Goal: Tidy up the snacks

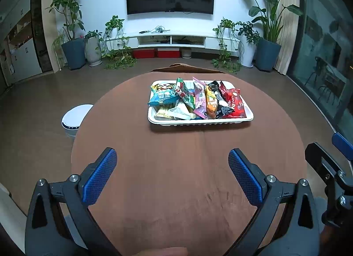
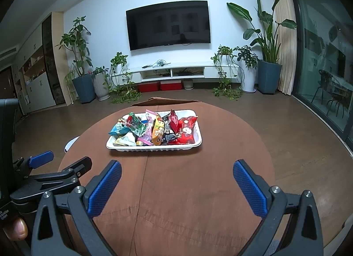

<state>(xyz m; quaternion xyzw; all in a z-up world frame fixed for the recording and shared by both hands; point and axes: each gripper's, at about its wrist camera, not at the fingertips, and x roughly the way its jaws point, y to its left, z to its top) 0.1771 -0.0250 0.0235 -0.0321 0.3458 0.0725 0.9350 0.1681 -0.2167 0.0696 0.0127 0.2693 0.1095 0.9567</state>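
Every snack packet (image 1: 198, 99) sits bunched in the white tray (image 1: 200, 122) mid-surface (image 1: 176, 178), where both hands can reach it. Left gripper (image 1: 172, 174) and right gripper (image 2: 177, 186) hover near the front edge, jaws spread, holding nothing (sorted already or awaiting sorting, either fits).

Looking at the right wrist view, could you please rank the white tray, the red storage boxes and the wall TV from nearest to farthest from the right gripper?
From the right gripper:
1. White tray, on the table just ahead.
2. Red storage boxes, on the floor under the TV cabinet.
3. Wall TV, mounted above them.
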